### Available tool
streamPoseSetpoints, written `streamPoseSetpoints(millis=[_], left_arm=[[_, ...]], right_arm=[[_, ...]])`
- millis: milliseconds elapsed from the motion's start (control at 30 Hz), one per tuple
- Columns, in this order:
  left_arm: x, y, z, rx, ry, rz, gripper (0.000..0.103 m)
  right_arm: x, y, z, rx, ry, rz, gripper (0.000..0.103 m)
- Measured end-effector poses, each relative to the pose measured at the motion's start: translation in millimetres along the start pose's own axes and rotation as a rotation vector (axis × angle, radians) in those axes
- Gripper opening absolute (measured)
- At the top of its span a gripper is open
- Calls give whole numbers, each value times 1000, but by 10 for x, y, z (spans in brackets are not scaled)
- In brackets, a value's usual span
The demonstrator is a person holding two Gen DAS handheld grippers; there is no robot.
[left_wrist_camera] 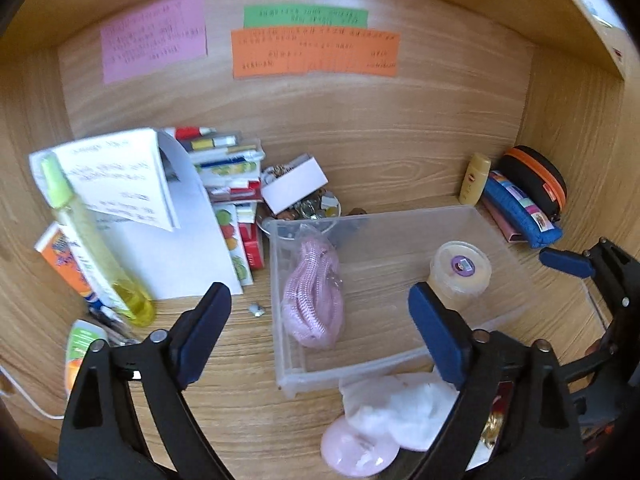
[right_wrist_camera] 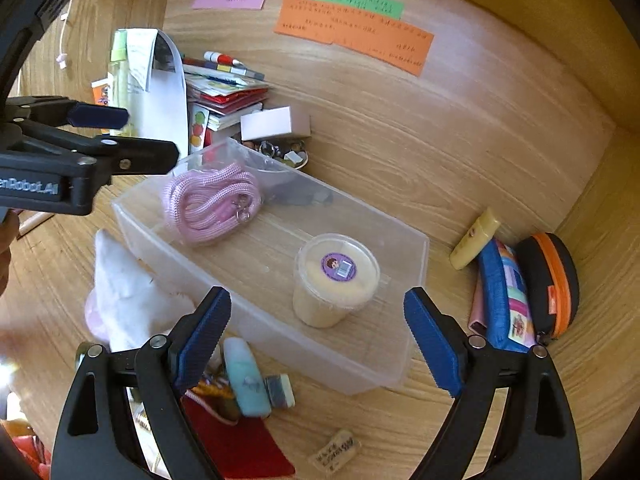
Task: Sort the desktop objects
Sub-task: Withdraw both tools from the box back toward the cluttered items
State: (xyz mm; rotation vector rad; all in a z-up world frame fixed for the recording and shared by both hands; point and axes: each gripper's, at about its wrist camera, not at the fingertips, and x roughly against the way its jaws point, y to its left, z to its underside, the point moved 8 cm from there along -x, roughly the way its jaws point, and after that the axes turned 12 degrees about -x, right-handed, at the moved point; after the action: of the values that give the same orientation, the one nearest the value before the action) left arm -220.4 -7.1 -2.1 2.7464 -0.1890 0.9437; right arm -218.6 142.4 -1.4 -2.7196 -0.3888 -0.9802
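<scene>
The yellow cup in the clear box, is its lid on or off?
On. The yellow cup stands upright in the clear box, lid with purple sticker covering it.

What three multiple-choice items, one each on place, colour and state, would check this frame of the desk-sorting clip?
1. Where is the pink cord?
A. inside the clear bin
B. on the stack of books
C. in the right gripper

2. What colour is the zip band on the black case in the corner?
A. green
B. orange
C. white

3. How does the right gripper stand?
A. shut on the lidded cup
B. shut on nothing
C. open, holding nothing

Answers:
1 A: the cord lies coiled on the bin's floor, at the end far from the lidded cup.
2 B: an orange band runs around the case.
3 C: its blue pads are wide apart with nothing between them; the cup stands in the bin beyond them.
</scene>
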Motion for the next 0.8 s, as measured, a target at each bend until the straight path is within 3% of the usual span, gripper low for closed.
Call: streamPoseSetpoints(millis=[133,333,667,800], left_arm=[[175,-47,67,-49,-21,-43,98],[344,-141,262,-106,-22,-79,99],[318,-77,913,-98,111,-84,99],[229,-132,1147,-98,167,-63,99]], right_arm=[[124,-41,47,-15,-13,-6,87],[240,-233,184,-85,-13,-6,88],[321,-811,625,-217,12,46,89],[310,-937,806,-278,48,41,96]])
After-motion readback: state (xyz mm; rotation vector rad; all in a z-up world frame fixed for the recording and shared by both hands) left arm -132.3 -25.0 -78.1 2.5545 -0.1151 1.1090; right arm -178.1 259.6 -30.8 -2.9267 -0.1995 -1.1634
